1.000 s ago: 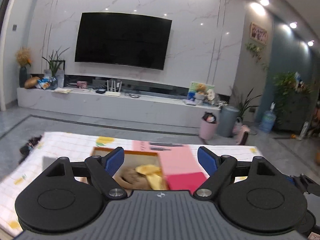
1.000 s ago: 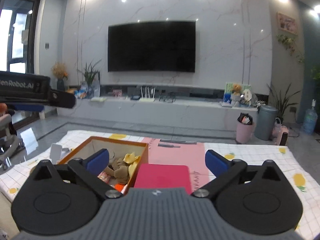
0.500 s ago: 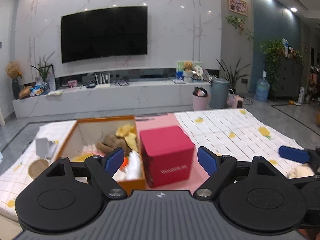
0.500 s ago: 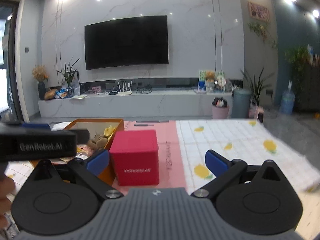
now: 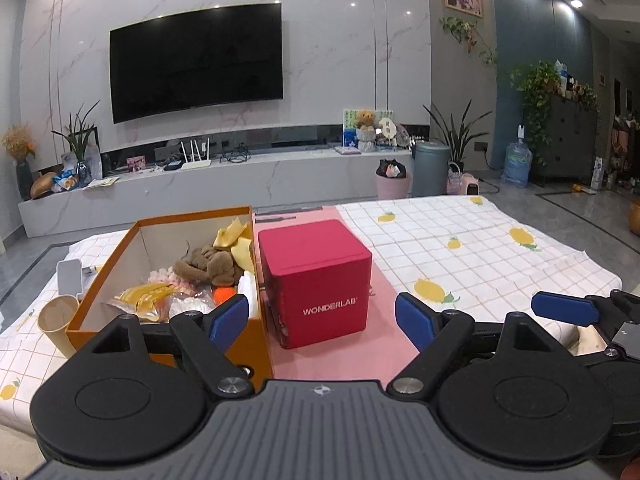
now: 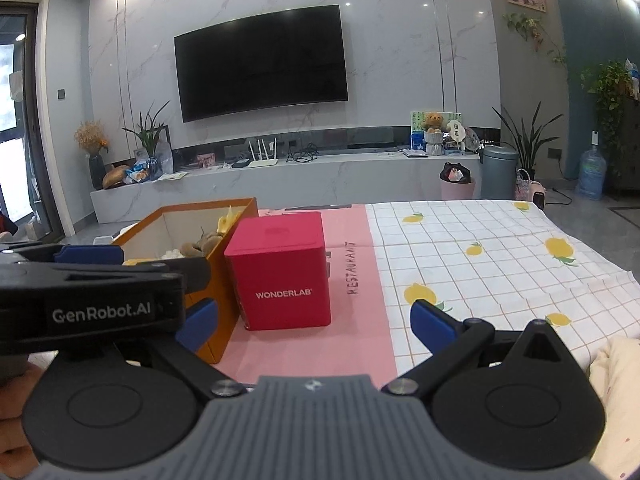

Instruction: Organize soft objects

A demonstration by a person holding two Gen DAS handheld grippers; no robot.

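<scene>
Your left tongs (image 5: 321,322) stand wide apart and grip nothing; between their blue pads you see the red cube box (image 5: 316,282) marked WONDERLAB, not touched. Your right tongs (image 6: 315,325) are spread just as wide and empty, held low over the pink mat (image 6: 320,352) on the table (image 6: 500,248); the left tool's black body crosses the near left of that view and hides part of the orange box (image 6: 218,276).

The red cube box sits on the pink mat, just beside the orange box's right wall. Inside the orange box (image 5: 256,344) lie the soft things: a brown plush toy (image 5: 208,266), a yellow cloth (image 5: 236,242) behind it, crinkled packets nearer you. A paper cup (image 5: 56,322) stands left of the orange box. Something cream-coloured and soft (image 6: 616,392) lies at your near right. Beyond the table, a television (image 6: 262,62) hangs on the marble wall.
</scene>
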